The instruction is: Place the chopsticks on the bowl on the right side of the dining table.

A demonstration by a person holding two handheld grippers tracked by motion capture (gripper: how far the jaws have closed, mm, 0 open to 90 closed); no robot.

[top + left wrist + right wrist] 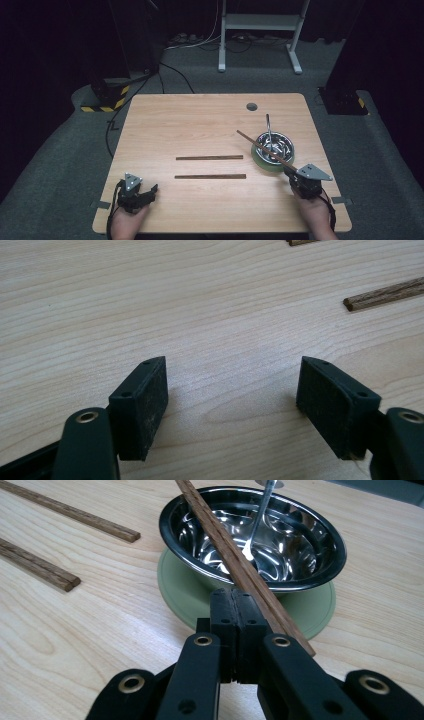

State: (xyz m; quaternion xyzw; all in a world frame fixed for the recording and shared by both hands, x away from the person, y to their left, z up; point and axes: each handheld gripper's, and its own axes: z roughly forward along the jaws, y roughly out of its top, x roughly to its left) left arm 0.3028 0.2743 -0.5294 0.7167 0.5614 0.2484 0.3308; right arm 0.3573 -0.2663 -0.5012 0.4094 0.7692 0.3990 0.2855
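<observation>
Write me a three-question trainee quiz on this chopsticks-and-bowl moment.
1. How many chopsticks lie flat on the table, clear of the bowl?
2. True or false: the left gripper is shut.
3. What does the bowl sit on? A) a green plate B) a red cloth C) bare wood
Key: 1 two; 2 false; 3 A.

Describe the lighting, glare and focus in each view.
High view: lit table, dark surroundings, soft detail. Left gripper view: even light, faint shadows under the left gripper, far chopstick sharp. Right gripper view: strong glare inside the steel bowl; right gripper slightly blurred.
</observation>
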